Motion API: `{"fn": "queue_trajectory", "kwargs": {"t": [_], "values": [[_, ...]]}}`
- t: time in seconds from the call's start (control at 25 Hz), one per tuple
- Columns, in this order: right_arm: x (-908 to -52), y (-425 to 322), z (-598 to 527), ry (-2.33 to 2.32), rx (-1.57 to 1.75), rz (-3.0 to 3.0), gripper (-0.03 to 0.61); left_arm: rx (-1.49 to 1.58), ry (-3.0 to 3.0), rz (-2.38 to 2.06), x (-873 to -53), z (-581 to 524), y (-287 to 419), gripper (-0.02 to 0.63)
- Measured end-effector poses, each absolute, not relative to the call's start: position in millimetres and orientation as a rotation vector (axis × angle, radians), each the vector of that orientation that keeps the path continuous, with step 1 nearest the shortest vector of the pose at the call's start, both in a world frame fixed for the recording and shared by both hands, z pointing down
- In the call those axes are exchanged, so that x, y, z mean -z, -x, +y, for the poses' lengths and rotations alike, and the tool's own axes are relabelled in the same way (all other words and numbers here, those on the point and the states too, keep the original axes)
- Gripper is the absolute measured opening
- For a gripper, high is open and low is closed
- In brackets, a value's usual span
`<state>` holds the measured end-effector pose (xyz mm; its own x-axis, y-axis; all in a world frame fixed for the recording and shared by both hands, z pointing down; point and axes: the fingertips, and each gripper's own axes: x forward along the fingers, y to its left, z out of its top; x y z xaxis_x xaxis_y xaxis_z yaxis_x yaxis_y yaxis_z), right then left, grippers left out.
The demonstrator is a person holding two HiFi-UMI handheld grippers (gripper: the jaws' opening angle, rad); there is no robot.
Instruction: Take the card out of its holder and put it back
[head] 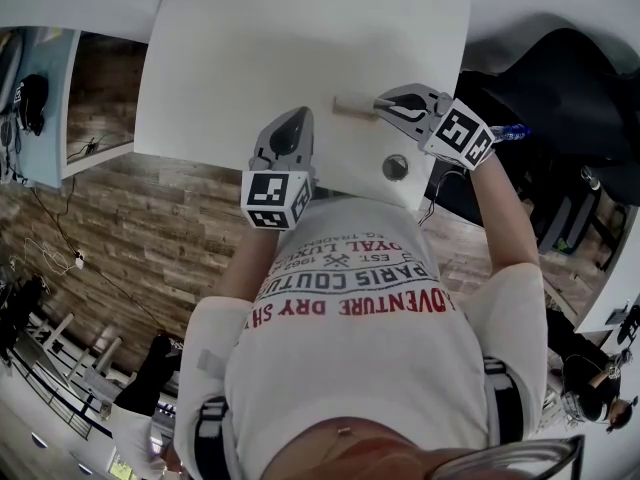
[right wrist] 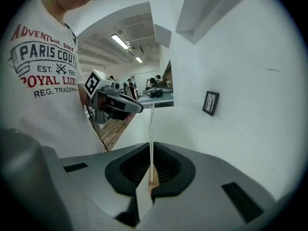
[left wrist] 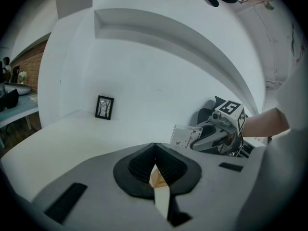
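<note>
While both grippers are over the near right part of the white desk [head: 300, 38], I note the following.

Right gripper [head: 380, 103]: its fingers [right wrist: 168, 167] are closed narrow on the card [left wrist: 185, 136]. In its own view the card stands edge-on between the pads and runs straight out ahead. From the left gripper view the card is a pale rectangle with small dark marks, sticking out leftward from the right gripper's tips.

Holder [head: 352, 106]: a small tan wooden piece on the desk, just left of the right gripper's tips. I cannot tell whether the card's lower edge sits in it or is clear of it.

Left gripper [head: 302, 115]: fingers drawn together, and I can make out no object between them. It is near the holder, on its left, and apart from it.

Surface: plain white and matte. A round cable hole [head: 395, 166] lies close to the near edge, just near of the right gripper. A small black picture frame [left wrist: 104, 107] stands at the far side against the white wall [left wrist: 168, 81], well apart from the grippers.

Room: wood plank floor [head: 150, 218] to the left of the desk. Strip lights [right wrist: 120, 41] on the ceiling. Another desk [right wrist: 154, 96] stands far off, with people behind it. A brick wall [left wrist: 31, 66] shows at the left edge of the left gripper view.
</note>
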<state>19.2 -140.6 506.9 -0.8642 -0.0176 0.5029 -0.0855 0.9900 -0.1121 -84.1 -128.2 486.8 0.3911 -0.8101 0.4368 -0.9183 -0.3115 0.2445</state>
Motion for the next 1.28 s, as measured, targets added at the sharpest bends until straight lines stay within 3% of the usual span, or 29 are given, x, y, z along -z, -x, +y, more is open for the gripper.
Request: {"fn": "queue_trajectory", "kwargs": {"t": [0.72,1.28], "values": [[-523,-19,-141,0.008,-0.119,-2.546,0.035,-0.333,-2.189,-1.477,-493,-134,85,0.025],[-563,-28,-135,-0.110,-0.262,-2.561,0.035,-0.357,-2.174,-1.483,-496,-133,87,0.025]]}}
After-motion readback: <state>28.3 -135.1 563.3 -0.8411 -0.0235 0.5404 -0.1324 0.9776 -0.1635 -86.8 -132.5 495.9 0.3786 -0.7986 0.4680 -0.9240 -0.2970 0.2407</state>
